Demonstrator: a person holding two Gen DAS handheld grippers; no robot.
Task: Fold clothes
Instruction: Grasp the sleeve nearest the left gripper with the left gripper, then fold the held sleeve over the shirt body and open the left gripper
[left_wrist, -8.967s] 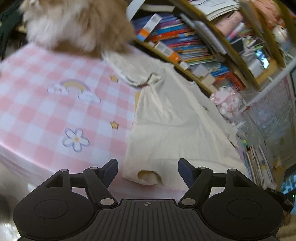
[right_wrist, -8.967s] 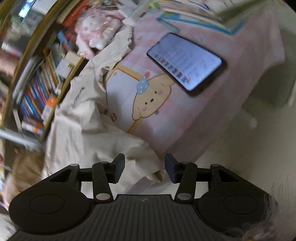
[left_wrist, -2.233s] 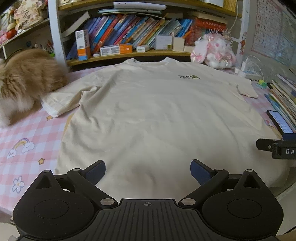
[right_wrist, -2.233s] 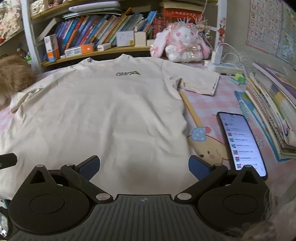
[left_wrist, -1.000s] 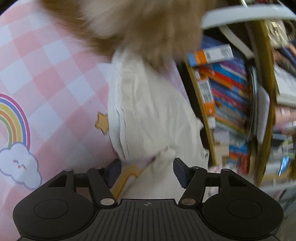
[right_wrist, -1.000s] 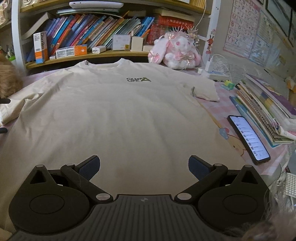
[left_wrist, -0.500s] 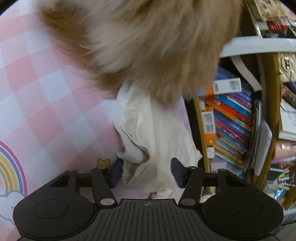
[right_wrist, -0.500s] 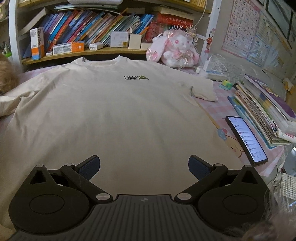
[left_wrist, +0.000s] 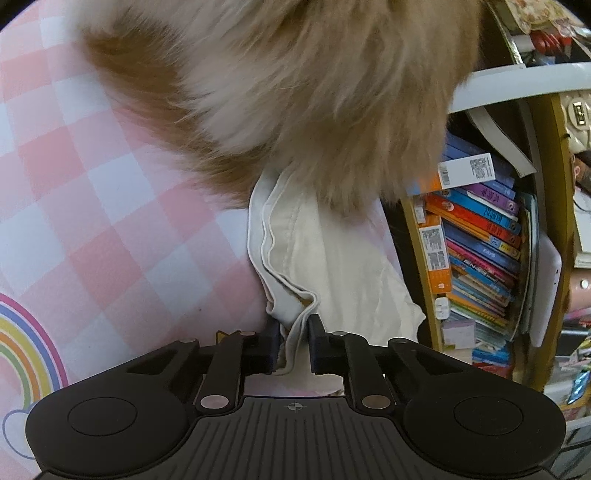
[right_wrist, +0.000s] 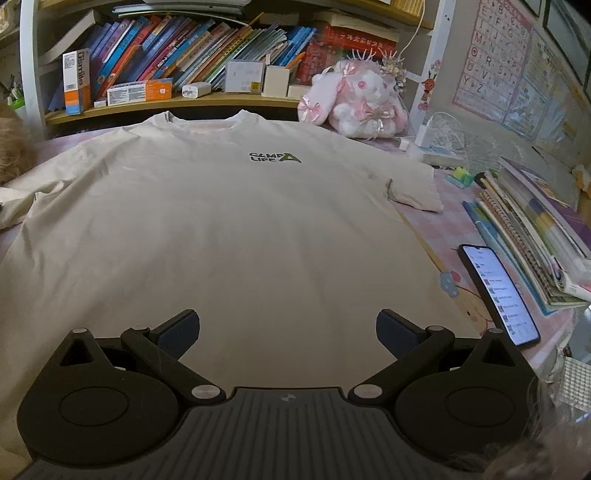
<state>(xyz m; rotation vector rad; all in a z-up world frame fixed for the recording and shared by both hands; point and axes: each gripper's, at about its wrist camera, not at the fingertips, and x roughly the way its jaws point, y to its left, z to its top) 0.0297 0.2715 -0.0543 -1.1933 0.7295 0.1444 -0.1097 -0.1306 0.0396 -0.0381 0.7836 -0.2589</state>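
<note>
A cream T-shirt with a small dark chest print lies spread flat, front up, on the pink checked tablecloth. Its left sleeve lies bunched, with its far end under a furry tan animal. My left gripper is closing; a fold of the sleeve hem stands pinched between its pads. In the right wrist view my right gripper hovers open over the shirt's lower middle, with nothing between its fingers.
A lit phone and a stack of books lie right of the shirt. A pink plush rabbit and a charger sit at the back right. A packed bookshelf runs behind the table. The animal shows at the left edge.
My left gripper's jaws have narrowed from wide apart to pinching the sleeve hem, which now bunches upright between them. The right gripper has stayed open over the shirt.
</note>
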